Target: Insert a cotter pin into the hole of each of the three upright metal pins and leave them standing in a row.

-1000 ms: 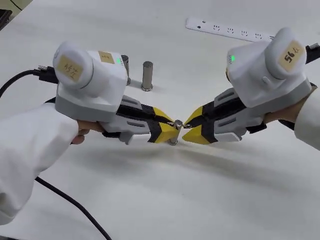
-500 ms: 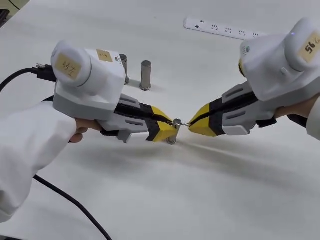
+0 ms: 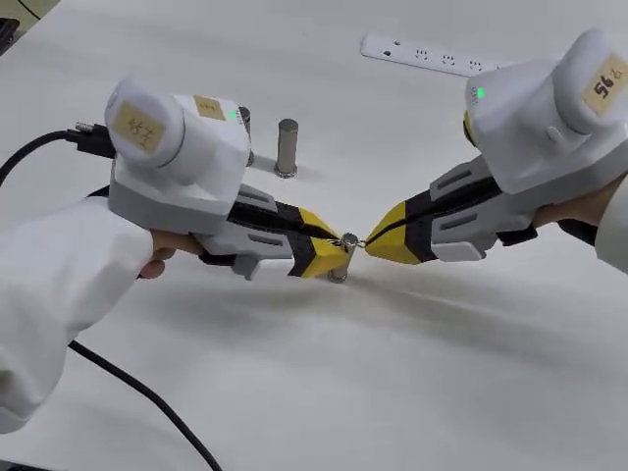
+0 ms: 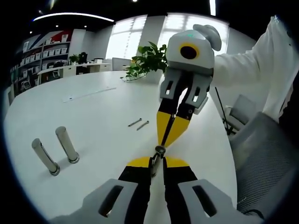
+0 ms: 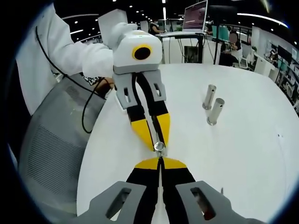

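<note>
The fingers of the left gripper (image 3: 337, 255) are closed around the shaft of a metal pin (image 3: 345, 242), just below its top, and hold it upright on the desk (image 3: 392, 373). The fingers of the right gripper (image 3: 372, 241) are pinched together on a cotter pin (image 3: 359, 243), which shows in the head view as a thin bit of wire bridging the gap from the right tips to the pin's head. The 2 grippers meet nose to nose over this pin; in the left gripper view its round top sits just above that gripper's own yellow tips, with the right gripper's tips coming down to it from above. How far the wire has entered the hole is too small to tell. The step in hand looks like threading the cotter pin into this 1st of 3 pins. The next move likely calls for a straight push along the hole's line while the left fingers brace the pin against tipping. The other 2 metal pins (image 4: 67, 144) stand upright side by side, well apart from the work, with no wire visible in them. Beyond the right gripper, 2 spare cotter pins (image 4: 138, 123) lie on the desk. A power strip (image 3: 442, 59) lies at the far edge, and a cable (image 3: 147, 402) trails near the person's left sleeve.
</note>
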`<control>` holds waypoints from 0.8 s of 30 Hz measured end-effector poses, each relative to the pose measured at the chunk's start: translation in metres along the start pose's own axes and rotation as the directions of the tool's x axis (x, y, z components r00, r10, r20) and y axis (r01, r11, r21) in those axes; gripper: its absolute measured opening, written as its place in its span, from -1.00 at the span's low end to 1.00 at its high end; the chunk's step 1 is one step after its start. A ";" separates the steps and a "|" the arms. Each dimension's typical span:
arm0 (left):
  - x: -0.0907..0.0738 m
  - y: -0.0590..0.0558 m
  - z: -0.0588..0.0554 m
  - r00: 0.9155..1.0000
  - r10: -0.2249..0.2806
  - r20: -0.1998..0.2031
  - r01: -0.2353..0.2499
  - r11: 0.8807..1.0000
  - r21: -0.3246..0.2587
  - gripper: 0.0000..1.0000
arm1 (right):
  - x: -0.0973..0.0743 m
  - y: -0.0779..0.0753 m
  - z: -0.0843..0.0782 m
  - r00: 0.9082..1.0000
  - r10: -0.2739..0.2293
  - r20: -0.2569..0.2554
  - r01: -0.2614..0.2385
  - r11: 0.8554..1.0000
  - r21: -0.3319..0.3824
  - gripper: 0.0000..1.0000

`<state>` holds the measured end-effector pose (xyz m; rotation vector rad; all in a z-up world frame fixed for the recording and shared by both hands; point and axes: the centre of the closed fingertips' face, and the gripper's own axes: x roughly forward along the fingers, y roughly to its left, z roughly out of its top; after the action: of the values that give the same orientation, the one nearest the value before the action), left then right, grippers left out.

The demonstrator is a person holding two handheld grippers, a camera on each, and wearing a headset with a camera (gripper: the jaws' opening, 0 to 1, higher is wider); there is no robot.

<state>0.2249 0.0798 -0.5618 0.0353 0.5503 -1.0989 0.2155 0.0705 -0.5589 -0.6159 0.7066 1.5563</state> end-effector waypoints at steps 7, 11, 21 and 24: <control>-0.001 0.000 0.000 1.000 0.001 0.012 0.000 1.000 -0.017 -0.87 | 0.002 -0.001 0.000 1.000 -0.007 -0.011 0.006 1.000 -0.014 -1.00; -0.002 0.000 0.002 1.000 0.002 0.030 -0.002 1.000 -0.013 -0.88 | 0.001 -0.001 0.000 1.000 -0.009 -0.015 0.008 1.000 -0.023 -1.00; -0.011 -0.002 0.000 0.998 0.051 0.034 -0.051 0.999 0.010 -0.36 | 0.002 -0.003 -0.002 0.999 -0.044 -0.014 0.044 0.999 -0.022 -0.75; -0.016 -0.001 0.002 0.994 0.088 0.064 -0.088 0.996 -0.011 -0.17 | 0.005 -0.002 -0.001 0.998 -0.055 -0.003 0.055 0.998 -0.037 -0.63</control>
<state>0.2194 0.0922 -0.5532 0.0165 0.4907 -1.0084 0.2172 0.0733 -0.5630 -0.6609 0.6602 1.5206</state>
